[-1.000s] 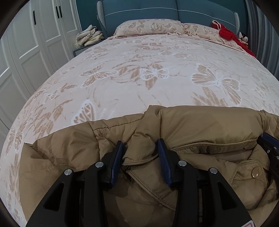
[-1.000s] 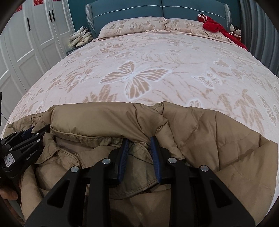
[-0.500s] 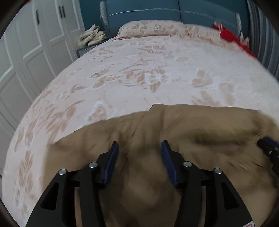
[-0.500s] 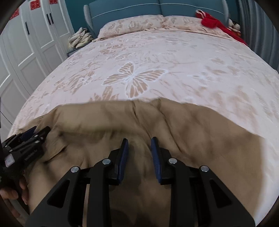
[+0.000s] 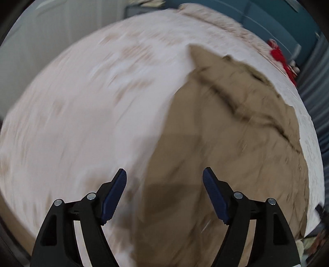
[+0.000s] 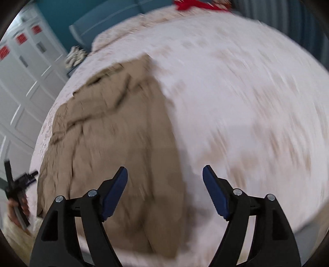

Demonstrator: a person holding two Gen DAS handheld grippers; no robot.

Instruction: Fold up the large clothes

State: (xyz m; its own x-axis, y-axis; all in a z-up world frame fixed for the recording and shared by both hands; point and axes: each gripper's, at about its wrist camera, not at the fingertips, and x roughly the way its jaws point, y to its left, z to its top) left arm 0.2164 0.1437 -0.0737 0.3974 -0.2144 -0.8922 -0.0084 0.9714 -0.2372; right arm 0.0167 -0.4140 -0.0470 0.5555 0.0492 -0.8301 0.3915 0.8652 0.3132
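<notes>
A tan padded jacket (image 5: 236,143) lies folded on the bed, blurred by motion; it also shows in the right wrist view (image 6: 115,131). My left gripper (image 5: 164,195) is open and empty, raised above the jacket's left edge. My right gripper (image 6: 164,193) is open and empty, raised above the jacket's right edge. The left gripper's tool shows in the right wrist view (image 6: 18,184) at the far left, held by a hand.
The bed has a pale butterfly-print cover (image 5: 92,98), also in the right wrist view (image 6: 246,92). A teal headboard (image 6: 115,18) and red cloth (image 5: 279,55) are at the far end. White wardrobe doors (image 6: 24,67) stand left of the bed.
Both grippers have opened wide, let go of the jacket and lifted away. The left camera has swung left, the right camera right. The jacket lies flatter on the bed.
</notes>
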